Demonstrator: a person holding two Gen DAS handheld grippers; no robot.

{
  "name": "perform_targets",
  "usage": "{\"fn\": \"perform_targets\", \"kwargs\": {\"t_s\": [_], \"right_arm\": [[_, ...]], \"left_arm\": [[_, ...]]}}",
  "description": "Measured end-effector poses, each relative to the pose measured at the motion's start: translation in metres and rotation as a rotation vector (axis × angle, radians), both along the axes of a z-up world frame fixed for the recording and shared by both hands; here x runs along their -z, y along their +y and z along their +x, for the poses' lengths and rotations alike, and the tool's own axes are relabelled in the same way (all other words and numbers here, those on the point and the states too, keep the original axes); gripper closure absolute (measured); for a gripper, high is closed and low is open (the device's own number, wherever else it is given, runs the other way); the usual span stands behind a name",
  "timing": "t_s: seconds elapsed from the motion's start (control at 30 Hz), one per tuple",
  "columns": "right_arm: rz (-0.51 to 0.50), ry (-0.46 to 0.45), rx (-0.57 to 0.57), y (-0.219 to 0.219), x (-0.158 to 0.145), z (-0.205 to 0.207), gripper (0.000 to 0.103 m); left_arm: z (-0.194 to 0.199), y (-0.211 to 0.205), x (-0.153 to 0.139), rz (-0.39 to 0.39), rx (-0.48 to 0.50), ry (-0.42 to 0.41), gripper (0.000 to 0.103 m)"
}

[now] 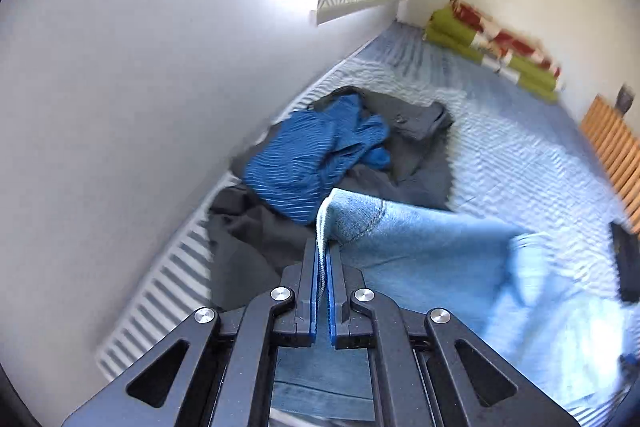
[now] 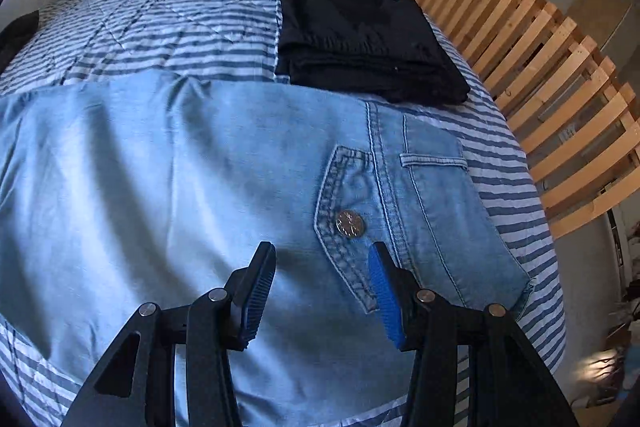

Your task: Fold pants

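my left gripper (image 1: 322,259) is clamping tight on a hem edge of the jeans (image 2: 192,167), the pale inner side of the cloth showing between the blue pads, and the leg is hanging down from there toward the bed (image 2: 168,27). my right gripper (image 2: 322,283) is standing with its jaws apart and nothing between them, hovering over the seat of the jeans just below the back pocket (image 2: 352,215) with its metal button (image 2: 350,223). the jeans are light blue, washed-out denim with pale stitching, lying spread across the striped bedcover, lightly creased, with the waist end toward the wooden slats (image 2: 540,67). a folded black garment (image 2: 360,39) is lying just beyond them. near the wall, a loose heap of blue striped and dark grey clothes (image 1: 320,155) is lying.
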State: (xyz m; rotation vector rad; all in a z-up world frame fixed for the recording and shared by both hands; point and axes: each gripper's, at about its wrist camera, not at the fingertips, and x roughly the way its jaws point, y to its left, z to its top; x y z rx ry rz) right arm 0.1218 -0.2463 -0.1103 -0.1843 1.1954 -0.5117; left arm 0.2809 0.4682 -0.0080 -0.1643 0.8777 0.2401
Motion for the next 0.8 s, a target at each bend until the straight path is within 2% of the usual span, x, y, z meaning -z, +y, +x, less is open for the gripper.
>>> {"fn": "perform_targets", "kwargs": {"t_s": [0.07,0.2,0.4,0.5,0.57,0.63,0.7,0.8], "right_arm": [[0.013,0.015,0.009,-0.005,0.01,-0.002,0.059],[-0.014,0.019,0.002,0.0,0.012,-0.003,0.057],[-0.026,0.041,-0.004,0.001,0.013,0.001,0.056],[-0.053,0.038,-0.002,0.004,0.017,0.002,0.055],[-0.083,0.045,-0.01,0.008,0.018,0.003,0.055],[-0.097,0.055,-0.024,0.01,0.019,0.004,0.055],[-0.092,0.061,-0.027,0.009,0.018,0.005,0.055],[-0.083,0.057,-0.02,0.008,0.018,0.004,0.055]], "left_arm": [[0.008,0.004,0.009,0.017,-0.008,0.036,0.1],[0.03,0.005,0.028,0.056,0.001,0.102,0.1],[0.074,0.005,0.029,0.08,0.053,0.102,0.1],[0.098,0.007,0.065,0.106,0.046,0.176,0.1],[0.102,0.013,0.092,0.066,0.034,0.213,0.1],[0.099,0.021,0.102,0.012,0.027,0.216,0.093],[0.091,0.031,0.096,-0.007,0.001,0.197,0.088],[0.071,0.053,0.07,0.042,-0.094,0.168,0.085]]}}
